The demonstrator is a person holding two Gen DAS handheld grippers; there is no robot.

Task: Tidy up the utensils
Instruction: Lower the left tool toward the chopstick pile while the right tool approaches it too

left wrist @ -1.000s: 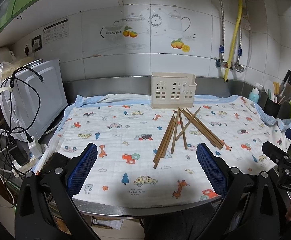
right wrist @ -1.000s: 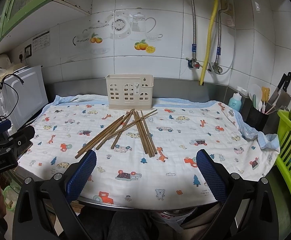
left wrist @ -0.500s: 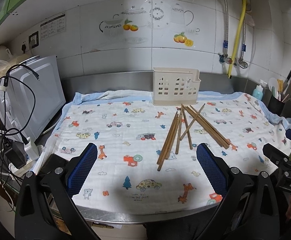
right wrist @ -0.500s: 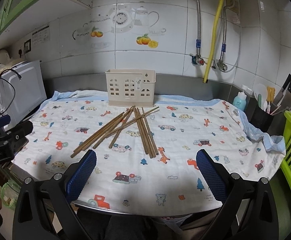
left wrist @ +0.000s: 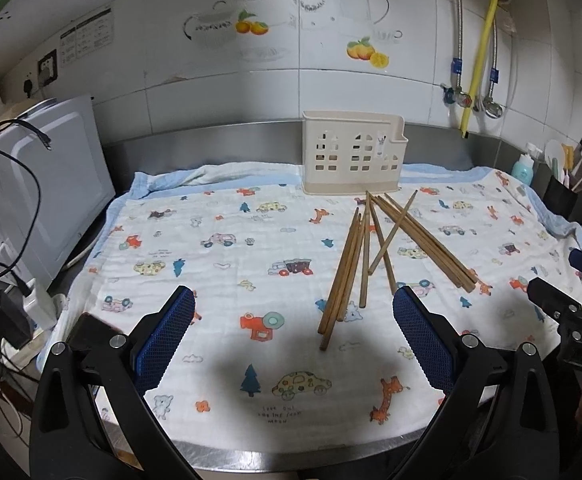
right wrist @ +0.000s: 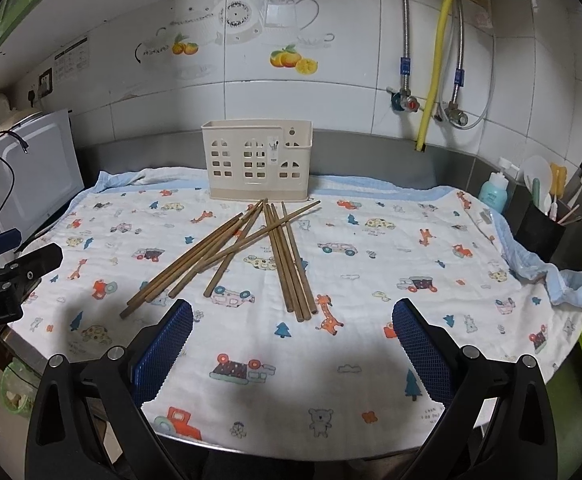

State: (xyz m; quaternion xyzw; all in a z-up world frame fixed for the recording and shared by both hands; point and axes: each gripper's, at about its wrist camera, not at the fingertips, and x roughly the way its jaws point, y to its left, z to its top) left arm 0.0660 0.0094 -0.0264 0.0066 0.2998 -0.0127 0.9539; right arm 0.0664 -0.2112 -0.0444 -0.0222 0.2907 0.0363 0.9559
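Wooden chopsticks (left wrist: 375,248) lie scattered on a cartoon-print cloth (left wrist: 227,264), just in front of a cream utensil holder (left wrist: 353,152). The left gripper (left wrist: 293,334) and right gripper (right wrist: 291,340) hover wide apart, holding nothing.

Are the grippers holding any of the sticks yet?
No. The left gripper and right gripper are both open and hold nothing. The brown wooden chopsticks all lie loose on the cartoon-print cloth.
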